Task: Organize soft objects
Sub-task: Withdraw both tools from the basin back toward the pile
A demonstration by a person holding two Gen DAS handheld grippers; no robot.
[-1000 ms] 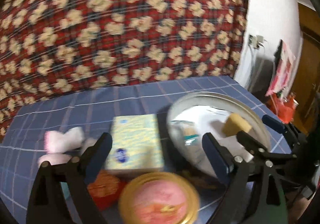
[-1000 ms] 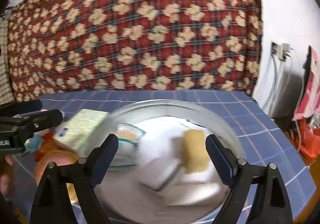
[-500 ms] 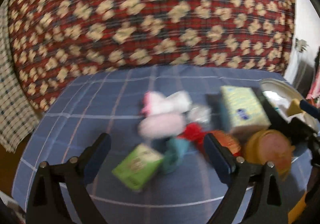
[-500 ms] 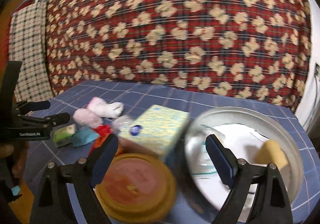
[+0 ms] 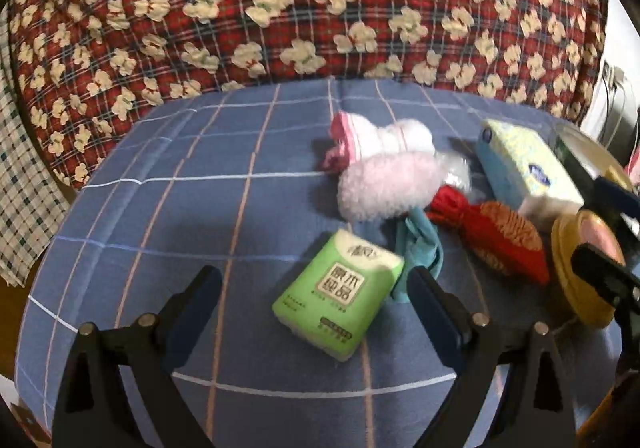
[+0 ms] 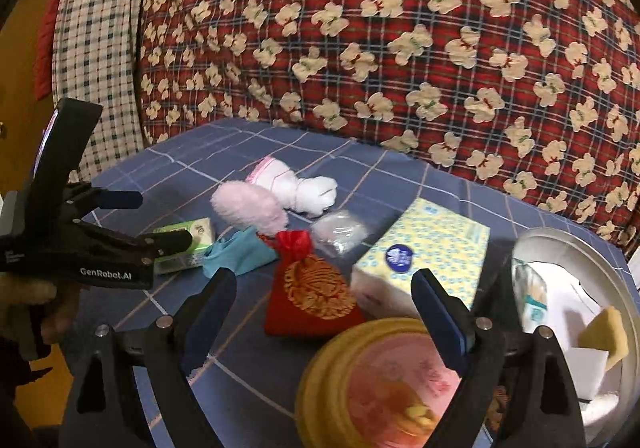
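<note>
On the blue checked cloth (image 5: pixel 160 215) lies a pile of soft items: a green tissue pack (image 5: pixel 340 292), a pink fluffy piece (image 5: pixel 388 183), a white-and-pink rolled sock (image 5: pixel 380 139), a teal cloth (image 5: pixel 420 244), a red pouch with gold print (image 6: pixel 316 296) and a yellow tissue box (image 6: pixel 424 248). My left gripper (image 5: pixel 314 282) is open, with the green pack just past its fingertips and untouched. My right gripper (image 6: pixel 324 282) is open above the red pouch and holds nothing. The left gripper (image 6: pixel 160 219) also shows at the left of the right wrist view.
A round yellow tin with a pink lid (image 6: pixel 384 380) sits close under the right gripper. A metal basin (image 6: pixel 560 248) at the right holds a yellow sponge (image 6: pixel 604 332) and white items. A clear plastic bag (image 6: pixel 340 232) lies in the pile. Red patterned fabric (image 6: pixel 400 47) backs the table.
Both grippers have swung left, away from the basin and toward the soft pile. The green pack now lies at the left gripper's fingertips. Both stay open.
</note>
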